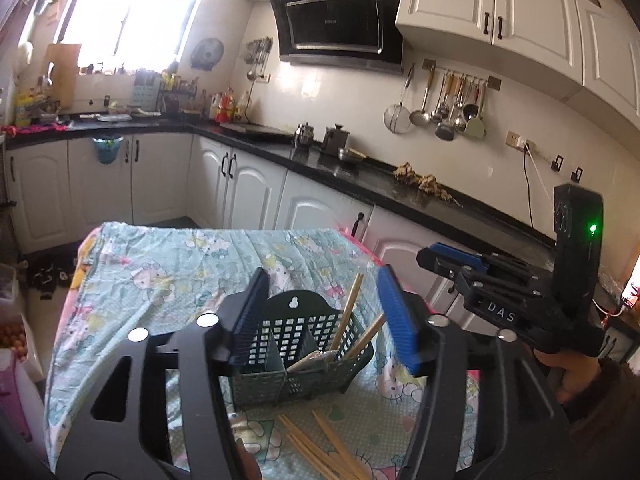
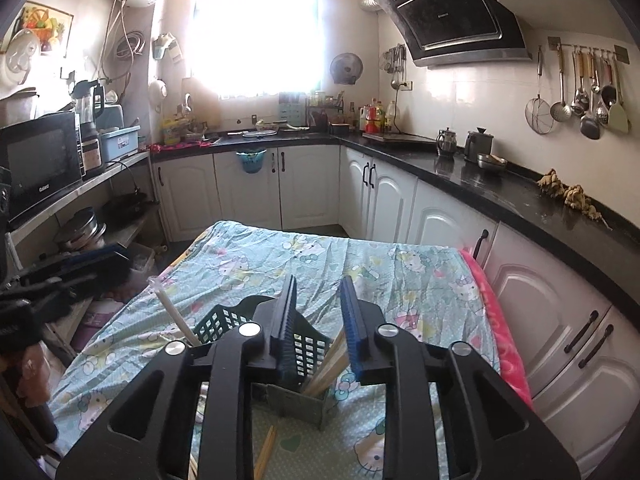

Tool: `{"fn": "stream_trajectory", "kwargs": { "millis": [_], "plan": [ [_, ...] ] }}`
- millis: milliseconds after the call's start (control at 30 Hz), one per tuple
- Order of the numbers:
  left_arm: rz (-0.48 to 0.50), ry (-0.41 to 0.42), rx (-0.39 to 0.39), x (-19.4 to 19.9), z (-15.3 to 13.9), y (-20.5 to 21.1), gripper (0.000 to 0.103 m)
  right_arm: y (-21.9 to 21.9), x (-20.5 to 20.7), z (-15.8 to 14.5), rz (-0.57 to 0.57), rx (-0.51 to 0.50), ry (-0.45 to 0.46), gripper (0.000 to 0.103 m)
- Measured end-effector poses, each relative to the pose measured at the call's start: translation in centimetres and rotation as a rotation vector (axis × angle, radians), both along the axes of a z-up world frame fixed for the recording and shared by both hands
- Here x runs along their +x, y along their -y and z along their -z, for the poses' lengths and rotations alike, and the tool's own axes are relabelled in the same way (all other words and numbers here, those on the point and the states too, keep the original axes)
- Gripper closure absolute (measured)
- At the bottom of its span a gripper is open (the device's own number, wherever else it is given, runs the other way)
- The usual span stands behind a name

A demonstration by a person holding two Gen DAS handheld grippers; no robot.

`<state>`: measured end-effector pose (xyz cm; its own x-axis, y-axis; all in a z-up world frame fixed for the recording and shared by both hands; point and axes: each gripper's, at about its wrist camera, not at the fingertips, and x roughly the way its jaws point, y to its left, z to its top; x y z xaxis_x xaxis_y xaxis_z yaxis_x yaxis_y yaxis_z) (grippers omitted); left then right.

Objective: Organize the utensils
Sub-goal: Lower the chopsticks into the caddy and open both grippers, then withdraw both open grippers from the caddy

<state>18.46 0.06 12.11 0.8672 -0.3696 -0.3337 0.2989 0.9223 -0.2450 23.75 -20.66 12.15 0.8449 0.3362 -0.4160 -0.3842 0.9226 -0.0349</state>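
Observation:
A dark green utensil basket with two compartments stands on the cloth-covered table. Chopsticks lean in its right compartment. Several loose chopsticks lie on the cloth in front of it. My left gripper is open and empty, above and just before the basket. My right gripper is open and empty, above the basket, where chopsticks stand in the compartment and a white utensil handle sticks up at the left. The right gripper also shows in the left wrist view.
White cabinets and a black countertop run behind and to the right of the table. Ladles hang on the wall. A pink blanket edge lines the table's right side. Shelves with a microwave stand at the left.

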Motion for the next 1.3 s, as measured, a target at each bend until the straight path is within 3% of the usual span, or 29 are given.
{"fn": "stream_trajectory", "kwargs": {
  "millis": [33, 133, 200, 400, 700, 1300],
  "plan": [
    [-0.001, 0.006, -0.01, -0.4, -0.2, -0.2, 0.038, 0.1, -0.2, -0.1, 0.0, 0.0, 0.004, 0.074],
    [-0.016, 0.024, -0.016, -1.3, -0.5, -0.8, 0.026, 0.5, -1.0, -0.4, 0.002, -0.001, 0.017, 0.071],
    [-0.03, 0.027, -0.016, -1.8, -0.4, -1.2, 0.02, 0.7, -1.7, -0.6, -0.003, 0.006, 0.026, 0.064],
    [-0.045, 0.029, -0.025, -3.6, 0.1, -2.2, 0.011, 0.9, -4.0, -0.5, -0.02, -0.004, 0.05, 0.056],
    [-0.076, 0.002, -0.041, -5.6, 1.4, -3.1, 0.011, 0.4, -7.0, 1.0, -0.053, -0.019, 0.045, 0.05],
    [-0.123, -0.075, -0.052, -8.1, 4.8, -4.6, 0.011, -0.4, -11.0, 4.3, -0.089, -0.046, -0.009, 0.048]
  ]
}}
